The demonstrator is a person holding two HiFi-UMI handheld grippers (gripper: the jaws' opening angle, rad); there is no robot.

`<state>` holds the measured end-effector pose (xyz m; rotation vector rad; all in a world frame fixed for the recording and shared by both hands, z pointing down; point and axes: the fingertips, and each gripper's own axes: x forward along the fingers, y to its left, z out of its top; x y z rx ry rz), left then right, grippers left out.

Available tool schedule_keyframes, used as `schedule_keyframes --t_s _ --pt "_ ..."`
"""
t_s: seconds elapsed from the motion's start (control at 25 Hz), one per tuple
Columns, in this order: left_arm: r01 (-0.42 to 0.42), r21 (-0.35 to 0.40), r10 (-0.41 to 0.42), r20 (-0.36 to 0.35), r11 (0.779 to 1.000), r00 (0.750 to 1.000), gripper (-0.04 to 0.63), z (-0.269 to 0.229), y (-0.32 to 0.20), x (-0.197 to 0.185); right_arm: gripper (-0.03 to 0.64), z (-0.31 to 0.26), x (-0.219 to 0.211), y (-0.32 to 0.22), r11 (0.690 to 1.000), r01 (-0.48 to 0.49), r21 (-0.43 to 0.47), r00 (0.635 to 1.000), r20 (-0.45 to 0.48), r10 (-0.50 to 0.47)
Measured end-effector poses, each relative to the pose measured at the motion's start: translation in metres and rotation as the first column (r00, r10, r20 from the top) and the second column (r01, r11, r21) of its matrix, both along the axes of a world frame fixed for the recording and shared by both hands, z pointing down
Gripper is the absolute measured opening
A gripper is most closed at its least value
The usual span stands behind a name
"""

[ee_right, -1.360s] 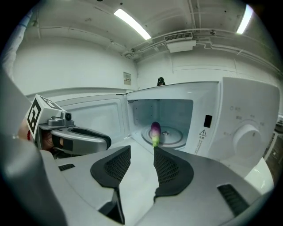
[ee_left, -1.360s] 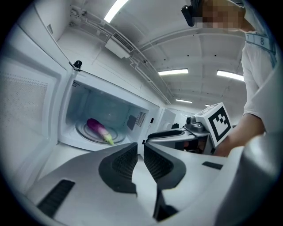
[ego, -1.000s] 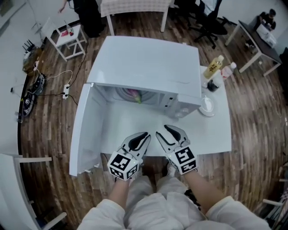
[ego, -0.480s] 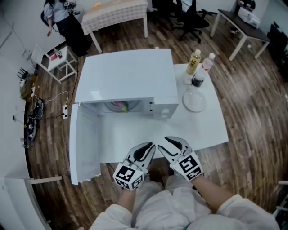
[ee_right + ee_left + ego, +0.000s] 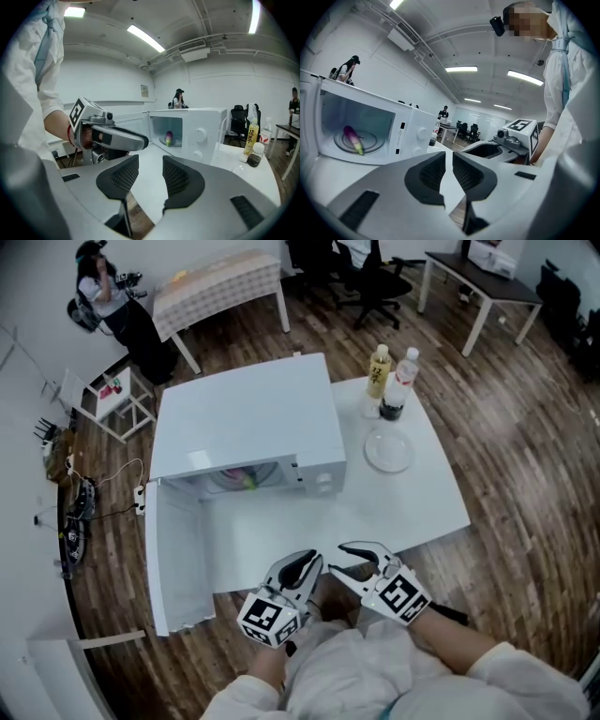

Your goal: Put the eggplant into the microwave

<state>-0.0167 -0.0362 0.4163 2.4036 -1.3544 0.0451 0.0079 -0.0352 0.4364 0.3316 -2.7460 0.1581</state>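
Note:
The purple eggplant (image 5: 352, 138) with its green stem lies on the turntable inside the white microwave (image 5: 246, 423); I also see the eggplant (image 5: 168, 138) from the right gripper view and a sliver of the eggplant (image 5: 240, 480) in the head view. The microwave door (image 5: 176, 561) stands wide open to the left. My left gripper (image 5: 302, 570) and right gripper (image 5: 352, 561) hang side by side off the table's near edge, close to my lap. Left gripper (image 5: 448, 161) has only a narrow gap between its jaws; right gripper (image 5: 151, 165) is wider apart. Both hold nothing.
On the white table (image 5: 417, 507), right of the microwave, stand a yellow-labelled bottle (image 5: 379, 369), a clear bottle (image 5: 397, 382) and a white plate (image 5: 388, 450). A person (image 5: 111, 298) stands far back left near a small white stand (image 5: 114, 396). Cables (image 5: 77, 512) lie on the wooden floor.
Both grippers have drawn back from over the table's front edge toward my body. My head has moved back, so the microwave and table look farther away. The eggplant stays inside.

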Motion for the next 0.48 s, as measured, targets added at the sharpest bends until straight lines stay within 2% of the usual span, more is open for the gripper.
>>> schedule_keyframes --t_s 0.16,0.32,0.48 --pt "-0.004 0.000 0.004 0.007 1.000 1.000 0.037 -0.004 0.004 -0.001 0.177 -0.005 0.007 0.002 0.999 0.041 -0.014 0.999 -0.008 -0.041" --pt "0.006 0.010 -0.006 0.025 1.000 1.000 0.037 -0.015 0.002 -0.011 0.172 -0.030 0.005 0.002 0.993 0.103 -0.050 0.991 0.092 -0.098" --pt "-0.004 0.015 0.004 0.024 1.000 1.000 0.037 -0.022 -0.001 -0.010 0.097 -0.057 0.011 0.009 0.976 0.202 -0.079 0.966 0.182 -0.185"
